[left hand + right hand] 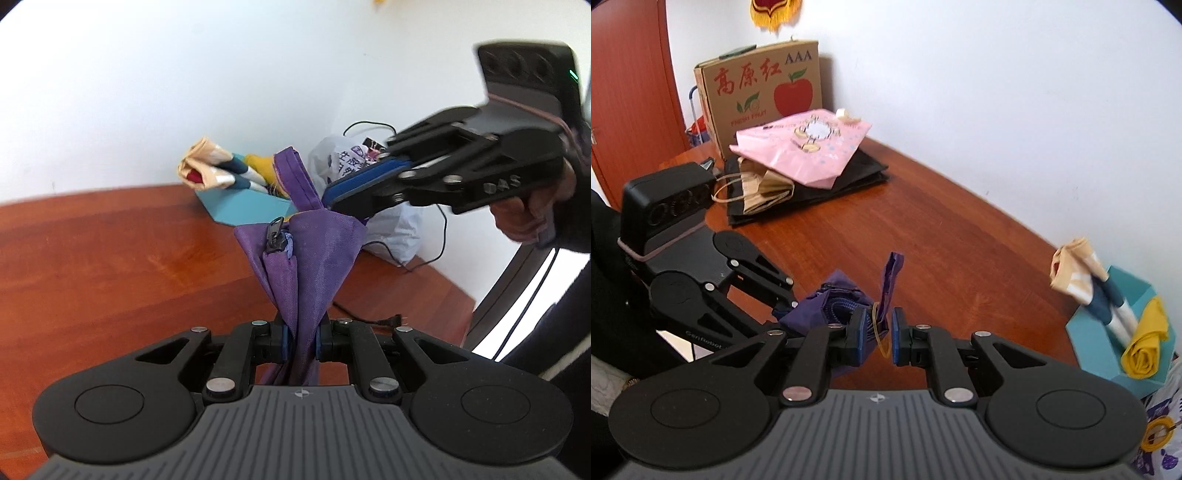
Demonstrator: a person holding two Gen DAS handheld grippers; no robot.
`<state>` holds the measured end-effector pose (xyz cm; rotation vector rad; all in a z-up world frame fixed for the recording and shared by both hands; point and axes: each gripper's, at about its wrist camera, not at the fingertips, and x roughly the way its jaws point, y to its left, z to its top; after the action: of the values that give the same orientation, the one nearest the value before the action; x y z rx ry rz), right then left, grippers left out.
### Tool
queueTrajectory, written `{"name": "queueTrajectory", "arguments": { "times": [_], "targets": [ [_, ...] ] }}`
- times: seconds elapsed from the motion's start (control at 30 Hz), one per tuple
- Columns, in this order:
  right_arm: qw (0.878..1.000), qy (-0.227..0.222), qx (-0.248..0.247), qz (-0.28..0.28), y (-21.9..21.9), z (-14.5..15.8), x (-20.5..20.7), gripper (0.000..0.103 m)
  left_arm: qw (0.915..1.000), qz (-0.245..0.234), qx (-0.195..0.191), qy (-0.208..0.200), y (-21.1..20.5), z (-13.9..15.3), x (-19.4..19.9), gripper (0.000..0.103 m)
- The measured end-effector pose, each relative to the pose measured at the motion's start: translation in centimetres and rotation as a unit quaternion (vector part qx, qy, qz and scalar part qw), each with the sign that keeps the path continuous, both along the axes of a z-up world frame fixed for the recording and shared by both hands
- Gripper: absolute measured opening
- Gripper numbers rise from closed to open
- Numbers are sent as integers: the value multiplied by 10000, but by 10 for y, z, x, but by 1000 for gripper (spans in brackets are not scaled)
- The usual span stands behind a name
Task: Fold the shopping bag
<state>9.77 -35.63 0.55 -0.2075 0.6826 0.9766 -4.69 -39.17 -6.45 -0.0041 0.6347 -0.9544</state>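
The purple shopping bag (308, 254) is bunched into a narrow bundle with a zipper pull (276, 232) near its top and a handle loop (295, 177) standing up. My left gripper (301, 339) is shut on the bundle's lower part and holds it above the table. My right gripper (879, 332) reaches the bundle's top from the right (351, 192). Its blue pads (897, 332) stand slightly apart around a yellow rubber band (881, 332) and the purple handle strip (892, 280). The bag also shows in the right wrist view (831, 299).
A brown wooden table (923, 229) lies below. A teal box (1126, 332) holds rolled bags at the right. A pink bag (805, 147), paper bag and black bags are stacked by an apple carton (757, 88). A white plastic bag (391, 229) and cable sit near the wall.
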Motion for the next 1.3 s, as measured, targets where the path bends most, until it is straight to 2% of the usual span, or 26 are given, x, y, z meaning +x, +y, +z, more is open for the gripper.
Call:
{"name": "queueTrajectory", "arguments": {
  "times": [0.2,0.3,0.43,0.53,0.67,0.87,1.03,1.2,1.3],
  "targets": [
    [9997,222,33,13,1,-4,3,9,9964,201,361,-746,-7,-2,-16,14],
    [9996,281,93,-12,2,-4,3,1,9927,327,460,-1065,-10,-3,-21,14],
    [9993,255,199,-162,2,2,2,0,9814,608,607,-1717,-15,-2,-29,13],
    [9983,339,377,-296,1,11,4,0,9751,814,625,-1964,-19,-3,-30,13],
    [9965,477,560,-396,-1,16,11,0,9709,932,658,-2107,-21,-7,-29,14],
    [9899,931,986,-418,-3,22,27,0,9626,1146,555,-2392,-17,-6,-31,14],
    [9855,1043,1263,-440,-3,30,36,0,9571,1286,555,-2538,-16,-4,-32,14],
    [9833,1258,1265,-353,1,29,45,0,9531,1224,677,-2684,-20,-2,-27,14],
    [9841,1212,1258,-334,7,30,46,0,9538,1086,771,-2692,-23,-2,-24,14]
  ]
}}
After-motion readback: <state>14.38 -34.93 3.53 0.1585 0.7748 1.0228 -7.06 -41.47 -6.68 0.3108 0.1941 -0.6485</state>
